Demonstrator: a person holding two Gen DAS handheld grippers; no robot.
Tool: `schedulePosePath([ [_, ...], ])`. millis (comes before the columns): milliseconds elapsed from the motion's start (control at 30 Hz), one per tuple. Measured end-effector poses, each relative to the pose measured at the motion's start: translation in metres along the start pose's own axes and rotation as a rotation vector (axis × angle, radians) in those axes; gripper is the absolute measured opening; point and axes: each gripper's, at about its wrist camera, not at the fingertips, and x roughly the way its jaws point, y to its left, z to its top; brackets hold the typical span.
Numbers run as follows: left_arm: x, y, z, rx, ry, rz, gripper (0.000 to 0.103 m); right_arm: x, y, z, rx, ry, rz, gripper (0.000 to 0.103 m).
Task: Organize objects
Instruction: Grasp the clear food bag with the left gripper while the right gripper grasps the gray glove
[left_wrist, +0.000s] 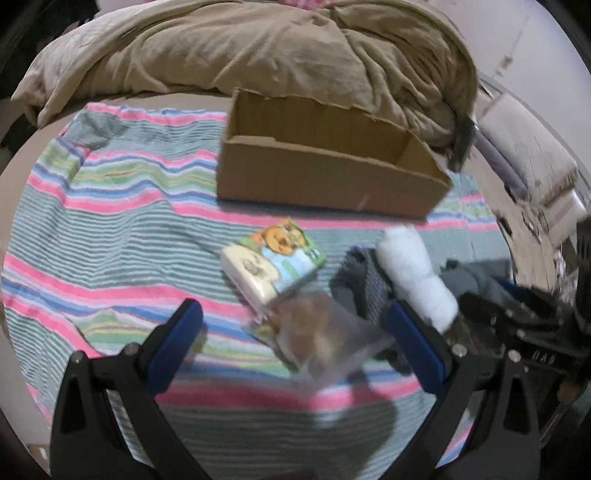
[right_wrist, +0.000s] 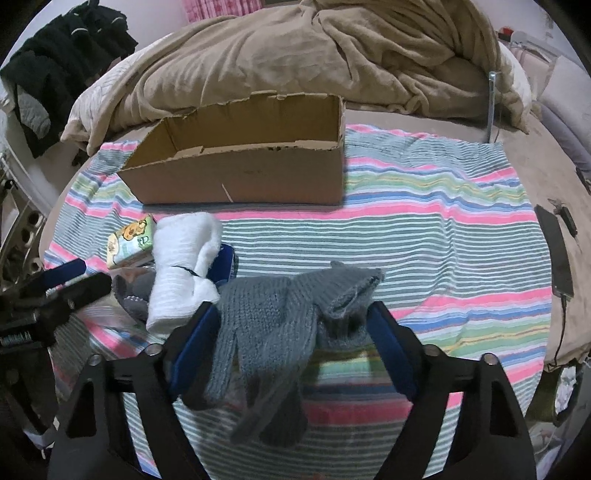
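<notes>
An open cardboard box (left_wrist: 325, 177) stands on a striped towel (left_wrist: 110, 236) on the bed; it also shows in the right wrist view (right_wrist: 240, 173). My left gripper (left_wrist: 295, 321) is open over a clear plastic bag (left_wrist: 325, 343) that lies next to a cartoon tissue pack (left_wrist: 273, 258) and a white rolled sock (left_wrist: 417, 273). My right gripper (right_wrist: 291, 314) is open around a grey knitted glove (right_wrist: 273, 332), whose fingers hang down between the jaws. The white sock (right_wrist: 181, 266) and tissue pack (right_wrist: 131, 236) lie to its left.
A crumpled tan blanket (right_wrist: 295, 55) lies behind the box. A phone with a cable (right_wrist: 557, 251) rests at the bed's right edge. Dark clothes (right_wrist: 62, 55) hang at far left. The left gripper (right_wrist: 55, 295) shows in the right wrist view.
</notes>
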Motion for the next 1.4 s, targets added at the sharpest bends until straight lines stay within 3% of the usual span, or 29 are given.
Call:
schedulePosePath([
  [100,0.014,0.005,0.002,-0.013,0.023,0.028,0.099,0.005,0.001,0.001,-0.012,-0.002,0.014,0.072],
  [133,0.019,0.007,0.001,-0.015,0.038,0.030,0.094,0.005,0.001,0.001,-0.013,-0.006,0.017,0.070],
  [267,0.029,0.005,-0.005,0.005,0.070,0.019,0.092,0.005,0.000,0.000,-0.031,-0.017,0.030,0.062],
  [433,0.030,0.004,-0.008,0.013,0.077,-0.023,0.075,-0.004,-0.005,0.001,-0.022,-0.037,0.041,0.043],
  [733,0.018,0.006,-0.015,0.010,0.073,-0.085,0.053,-0.026,0.000,0.001,-0.043,-0.098,0.044,0.025],
  [767,0.017,0.005,-0.015,0.013,0.075,-0.096,0.043,-0.028,0.001,0.001,-0.044,-0.103,0.043,0.024],
  [800,0.016,0.004,-0.016,0.015,0.078,-0.107,0.040,-0.031,0.000,0.002,-0.043,-0.111,0.043,0.021],
  [867,0.012,0.000,-0.016,0.028,0.070,-0.097,0.040,-0.037,-0.001,0.003,-0.042,-0.127,0.040,0.006],
  [967,0.017,-0.004,-0.018,0.061,0.104,-0.078,0.043,-0.047,-0.001,0.003,-0.041,-0.153,0.041,0.005],
  [1100,0.033,-0.006,-0.023,0.069,0.184,-0.070,0.064,-0.053,-0.002,0.002,-0.038,-0.164,0.047,0.005],
  [1200,0.033,-0.008,-0.026,0.075,0.171,-0.062,0.062,-0.056,-0.004,0.001,-0.030,-0.166,0.056,0.005],
  [1233,0.030,-0.007,-0.025,0.067,0.161,-0.077,0.054,-0.057,-0.005,0.000,-0.028,-0.168,0.058,0.005],
  [1400,0.014,-0.002,-0.022,0.056,0.106,-0.096,0.045,-0.067,-0.011,0.001,-0.009,-0.190,0.070,0.005],
])
